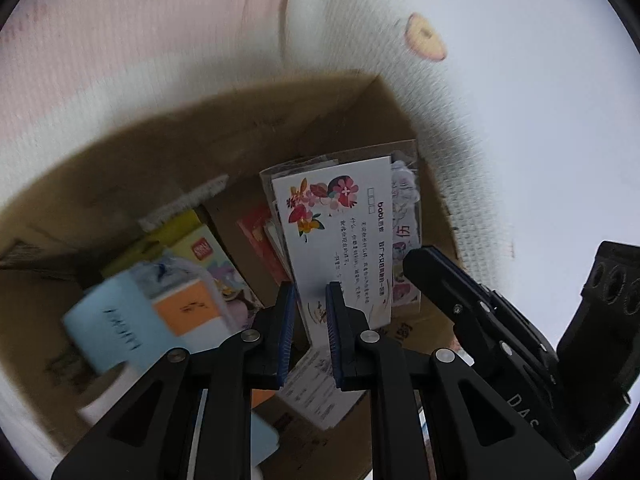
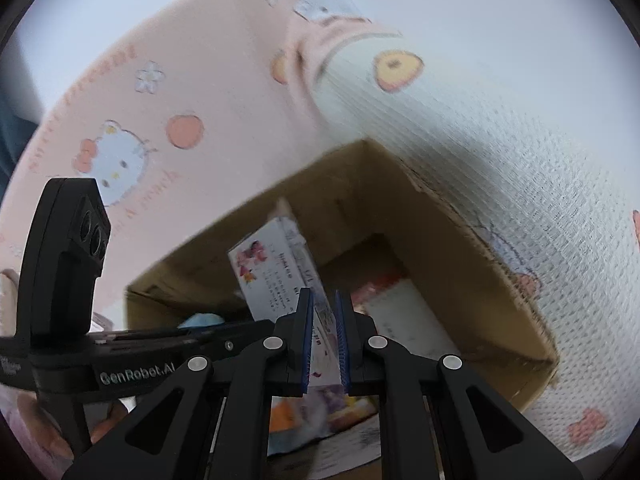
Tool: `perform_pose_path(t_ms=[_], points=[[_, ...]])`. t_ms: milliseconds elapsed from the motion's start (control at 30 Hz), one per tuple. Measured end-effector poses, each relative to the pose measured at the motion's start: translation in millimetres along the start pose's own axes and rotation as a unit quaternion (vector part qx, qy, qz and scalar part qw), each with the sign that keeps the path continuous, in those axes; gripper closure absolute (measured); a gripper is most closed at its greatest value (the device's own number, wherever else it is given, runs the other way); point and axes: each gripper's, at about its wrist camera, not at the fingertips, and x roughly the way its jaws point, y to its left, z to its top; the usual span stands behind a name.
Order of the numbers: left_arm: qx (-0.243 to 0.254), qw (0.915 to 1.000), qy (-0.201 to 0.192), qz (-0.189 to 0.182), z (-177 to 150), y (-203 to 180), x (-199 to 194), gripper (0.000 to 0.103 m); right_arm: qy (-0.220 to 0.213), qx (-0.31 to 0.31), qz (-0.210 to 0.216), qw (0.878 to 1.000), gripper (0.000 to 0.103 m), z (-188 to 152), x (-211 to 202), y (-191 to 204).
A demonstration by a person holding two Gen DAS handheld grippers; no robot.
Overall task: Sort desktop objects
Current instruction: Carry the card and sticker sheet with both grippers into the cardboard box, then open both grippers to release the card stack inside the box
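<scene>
An open cardboard box (image 1: pixel 248 120) (image 2: pixel 460 232) sits on a pink and white Hello Kitty cloth. A white card with printed flowers and text (image 1: pixel 340 232) (image 2: pixel 272 276) stands upright inside it. My left gripper (image 1: pixel 310 300) hovers over the box just in front of the card, jaws a little apart with nothing between them. My right gripper (image 2: pixel 323 312) is also above the box, jaws narrowly apart, and the card's lower edge sits between them; I cannot tell if they touch it. The right gripper's finger shows in the left wrist view (image 1: pixel 460 292).
The box holds a light blue and orange packet (image 1: pixel 160 316), a yellow packet (image 1: pixel 188 240), red envelopes (image 1: pixel 260 240) and printed paper (image 1: pixel 316 388). The patterned cloth (image 2: pixel 160 100) spreads around the box. The left gripper's body (image 2: pixel 68 264) is at the left in the right wrist view.
</scene>
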Motion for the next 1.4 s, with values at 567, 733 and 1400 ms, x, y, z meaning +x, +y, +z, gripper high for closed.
perform_pose_path(t_ms=[567,733,1400], points=[[-0.063,0.9964,0.055,0.017,20,16,58,0.092,0.063,-0.011,-0.102,0.993,0.095,17,45,-39],[-0.072,0.9914,0.06,0.091,27,18,73,0.063,0.071,-0.023,-0.103,0.992,0.094,11,44,-39],[0.029,0.9963,-0.037,0.072,29,12,-19,0.05,0.226,-0.089,-0.108,0.964,0.091,8,127,-12]])
